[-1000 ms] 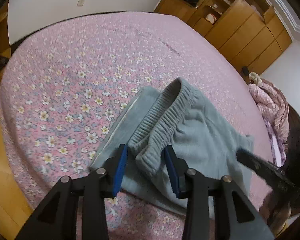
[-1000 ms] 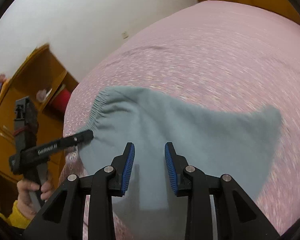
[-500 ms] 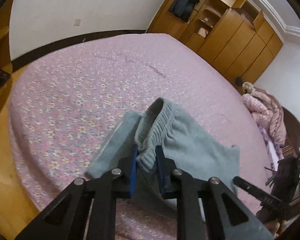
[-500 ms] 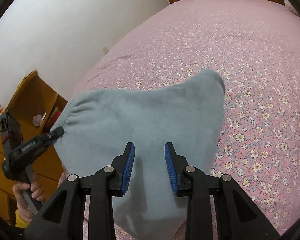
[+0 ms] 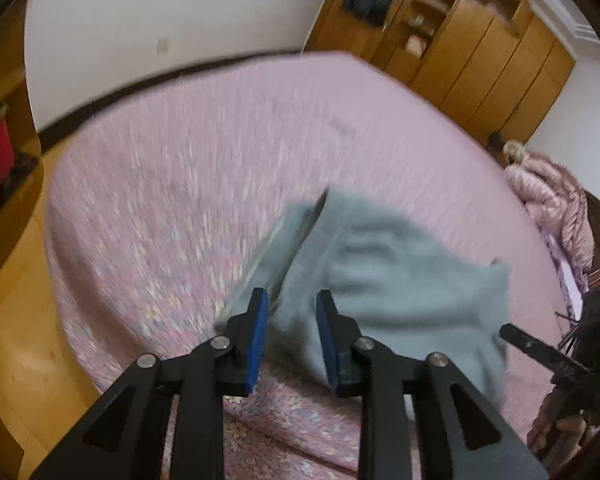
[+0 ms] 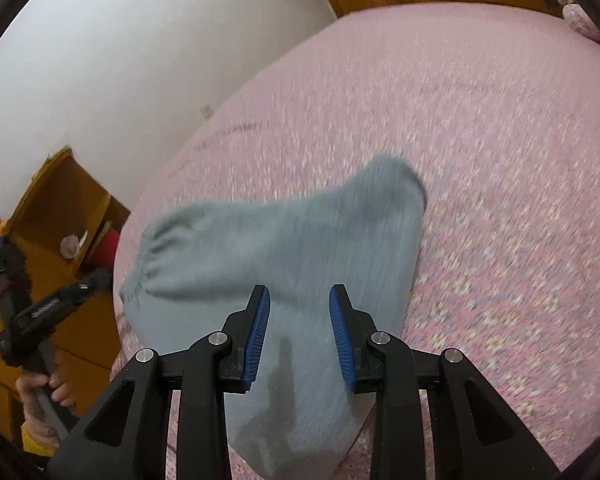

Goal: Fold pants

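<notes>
Pants [image 5: 400,280] are seen bunched on the bed [image 5: 180,200], waistband end toward the left gripper [image 5: 290,334]. Its jaws have just been opening, nothing pinched. Right gripper [image 6: 299,334] is parted over the pants, gripping nothing; long axis runs between both.

A wide bed under a pink sheet printed with small pale flowers [image 5: 188,184] fills the middle of the room. Behind it rises a plain white wall [image 5: 172,12] with a dark skirting strip along its foot. A tall wooden wardrobe with open shelves [image 5: 472,68] stands at the far right. A padded pink coat [image 5: 548,196] lies heaped on the right. Bare wooden floor [image 5: 16,320] shows near left.
</notes>
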Available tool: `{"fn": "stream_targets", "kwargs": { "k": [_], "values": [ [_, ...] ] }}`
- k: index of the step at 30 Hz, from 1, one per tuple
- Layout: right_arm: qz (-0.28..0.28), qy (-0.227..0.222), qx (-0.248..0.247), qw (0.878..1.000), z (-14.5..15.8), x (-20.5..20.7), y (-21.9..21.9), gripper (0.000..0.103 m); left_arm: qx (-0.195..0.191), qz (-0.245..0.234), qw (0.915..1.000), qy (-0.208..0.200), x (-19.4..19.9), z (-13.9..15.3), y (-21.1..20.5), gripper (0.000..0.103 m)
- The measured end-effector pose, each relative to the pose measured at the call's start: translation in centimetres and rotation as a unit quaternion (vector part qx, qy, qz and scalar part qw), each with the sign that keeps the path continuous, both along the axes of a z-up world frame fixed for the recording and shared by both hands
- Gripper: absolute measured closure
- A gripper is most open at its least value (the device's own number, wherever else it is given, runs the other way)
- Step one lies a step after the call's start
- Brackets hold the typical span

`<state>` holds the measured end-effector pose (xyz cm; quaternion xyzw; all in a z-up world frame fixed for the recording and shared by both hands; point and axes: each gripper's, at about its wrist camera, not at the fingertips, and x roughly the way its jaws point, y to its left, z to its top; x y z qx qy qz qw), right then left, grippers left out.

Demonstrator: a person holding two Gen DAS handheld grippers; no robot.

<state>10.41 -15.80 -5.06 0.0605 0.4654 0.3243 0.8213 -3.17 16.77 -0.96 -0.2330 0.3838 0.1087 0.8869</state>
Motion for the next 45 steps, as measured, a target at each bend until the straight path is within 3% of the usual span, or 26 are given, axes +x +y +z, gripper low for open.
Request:
{"fn": "stream_targets", "kwargs": {
  "k": [4, 6, 10, 12, 13, 15, 17, 19, 25, 26, 33, 36, 40, 45],
  "values": [
    [-0.021, -0.018, -0.012, 1.0, 0.4, 0.7, -0.4, 0.07, 0.023, -0.03, 0.9978, -0.054, 1.2, 3.7, -1.3, 0.072],
    [-0.03, -0.019, -0.019, 0.999, 0.3, 1.3, -0.3, 0.07, 0.021, -0.047, 0.9972, -0.053, 3.4, 3.9, -2.0, 0.073],
    [-0.041, -0.024, -0.033, 0.998, -0.2, 2.8, 0.2, 0.07, -0.013, -0.108, 0.9936, -0.031, 8.3, 1.3, -4.2, 0.08],
    [-0.042, -0.025, -0.043, 0.998, -0.7, 3.8, 0.6, 0.07, 0.003, -0.12, 0.9927, -0.009, 10.6, -0.1, -5.1, 0.081],
    [-0.043, -0.025, -0.053, 0.997, -1.2, 4.4, 0.9, 0.07, 0.03, -0.11, 0.9934, 0.015, 12.0, -1.2, -5.2, 0.081],
    [-0.044, -0.019, -0.067, 0.997, -2.2, 5.4, 1.3, 0.074, 0.041, -0.09, 0.9942, 0.042, 13.3, -2.7, -4.3, 0.093],
    [-0.043, -0.022, -0.072, 0.996, -3.2, 6.1, 1.4, 0.078, 0.01, -0.073, 0.996, 0.05, 14.2, -3.9, -2.5, 0.1],
    [-0.043, -0.032, -0.068, 0.996, -3.3, 6.3, 1.2, 0.079, -0.025, -0.073, 0.9961, 0.042, 14.4, -4.2, -1.2, 0.1],
    [-0.05, -0.014, -0.07, 0.996, -1.9, 5.5, 0.5, 0.079, -0.003, -0.089, 0.9943, 0.058, 13.5, -2.6, -1.6, 0.1],
    [-0.045, -0.017, -0.073, 0.996, -1.3, 4.8, 0.5, 0.079, 0.0, -0.09, 0.9944, 0.055, 13.0, -2.0, -1.7, 0.096],
    [0.03, -0.037, -0.095, 0.994, 0.5, -0.6, 1.3, 0.075, 0.022, -0.077, 0.9965, 0.025, 5.9, 1.9, -1.9, 0.093],
    [0.032, -0.013, -0.095, 0.995, -0.2, -1.8, 1.1, 0.073, 0.022, -0.066, 0.9966, 0.044, 4.2, 1.5, -1.8, 0.093],
    [0.032, 0.003, -0.103, 0.994, -1.7, -3.0, 0.5, 0.065, 0.02, -0.046, 0.9949, 0.087, 3.3, -1.6, -1.2, 0.093],
    [0.02, 0.019, -0.08, 0.996, -3.0, -2.4, -0.1, 0.064, 0.013, -0.048, 0.9948, 0.089, 2.8, -2.5, -1.3, 0.093]
  ]
}}
